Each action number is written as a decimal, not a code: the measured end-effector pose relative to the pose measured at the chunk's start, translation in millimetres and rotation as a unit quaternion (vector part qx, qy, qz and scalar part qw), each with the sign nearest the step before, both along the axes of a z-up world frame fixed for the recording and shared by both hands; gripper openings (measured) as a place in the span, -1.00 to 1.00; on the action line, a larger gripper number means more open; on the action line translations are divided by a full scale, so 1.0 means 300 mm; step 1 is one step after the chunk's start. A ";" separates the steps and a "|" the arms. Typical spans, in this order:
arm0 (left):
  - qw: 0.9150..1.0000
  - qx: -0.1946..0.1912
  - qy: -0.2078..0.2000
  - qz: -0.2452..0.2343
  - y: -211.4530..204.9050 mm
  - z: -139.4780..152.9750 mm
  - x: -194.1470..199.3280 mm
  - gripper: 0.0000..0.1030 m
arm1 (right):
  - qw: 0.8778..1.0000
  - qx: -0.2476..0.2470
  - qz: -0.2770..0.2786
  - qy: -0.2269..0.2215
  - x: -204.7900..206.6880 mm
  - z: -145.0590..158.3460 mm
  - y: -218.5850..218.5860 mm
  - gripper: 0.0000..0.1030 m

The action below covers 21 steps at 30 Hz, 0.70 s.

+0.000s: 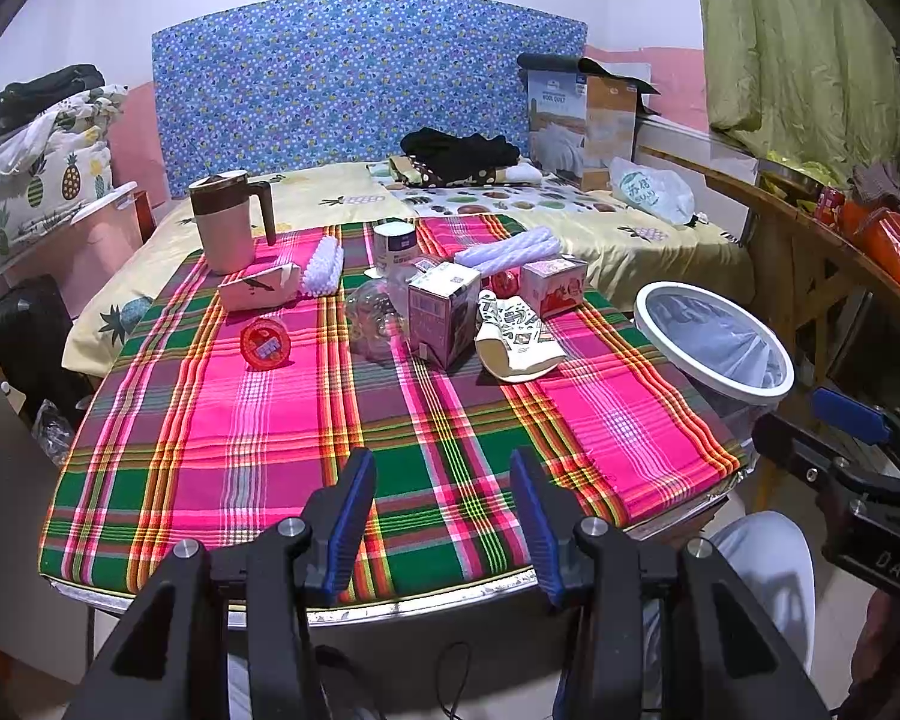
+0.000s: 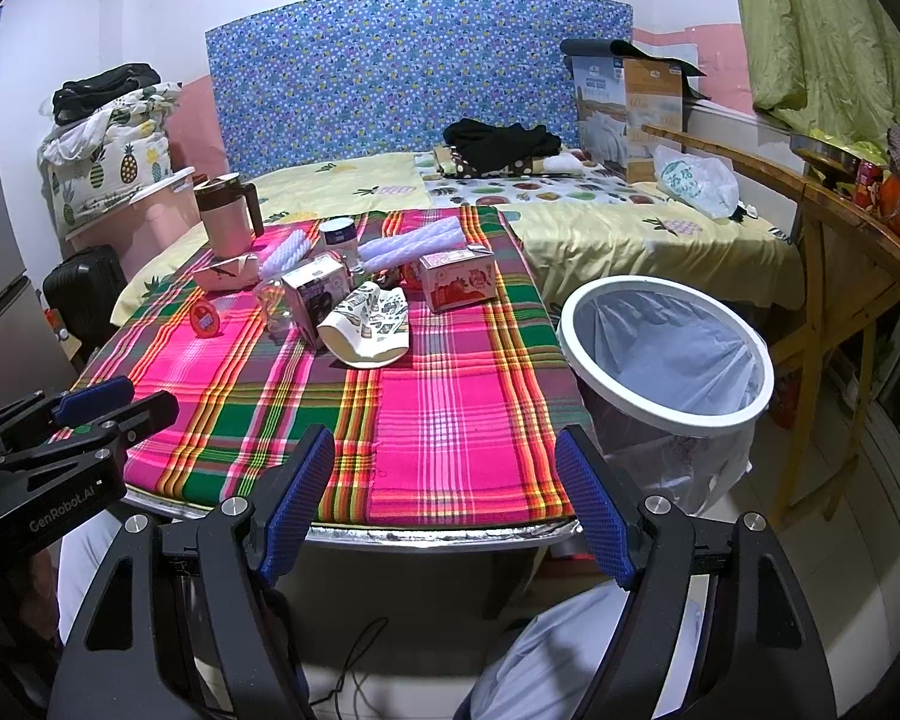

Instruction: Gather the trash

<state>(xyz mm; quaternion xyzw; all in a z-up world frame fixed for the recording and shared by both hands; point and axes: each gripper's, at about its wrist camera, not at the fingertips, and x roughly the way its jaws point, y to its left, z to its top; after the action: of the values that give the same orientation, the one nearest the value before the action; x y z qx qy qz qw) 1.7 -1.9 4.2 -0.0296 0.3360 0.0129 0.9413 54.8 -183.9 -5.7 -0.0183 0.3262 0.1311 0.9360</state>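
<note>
The left tongs [image 1: 444, 516] hang over the near edge of the surface [image 1: 282, 456], released, with nothing between the blue pads. The right tongs [image 2: 444, 498] hang over the same edge, released too and holding nothing.

The surface has a pink and green checked cloth on it. The trash sits at the far end of the cloth: a crumpled paper cup [image 1: 519, 339] lies on its side, a small pink carton [image 1: 441, 312] stands just beside it, and a red and white carton [image 1: 555, 285] stands behind them. A round red lid [image 1: 265, 343] lies apart to the left.

The bin [image 2: 666, 354] with a white rim and a bag inside stands beside the surface, on the right.
</note>
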 end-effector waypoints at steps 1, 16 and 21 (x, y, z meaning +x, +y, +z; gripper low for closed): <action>1.000 0.000 0.000 0.000 0.000 -0.001 0.001 -0.10 | 1.000 0.000 0.000 0.000 -0.005 0.002 0.006 0.50; 1.000 0.001 0.008 0.006 0.024 -0.032 0.033 -0.10 | 1.000 0.000 0.000 0.008 0.004 -0.035 0.018 0.50; 1.000 0.010 0.009 0.013 0.044 -0.046 0.066 -0.10 | 1.000 0.000 0.006 0.014 0.026 -0.030 0.030 0.50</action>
<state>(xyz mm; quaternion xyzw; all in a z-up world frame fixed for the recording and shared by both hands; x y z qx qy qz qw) 21.6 11.2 -9.6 -0.0242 0.3439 0.0287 0.9383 62.7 -175.0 -14.7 -0.0186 0.3394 0.1370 0.9304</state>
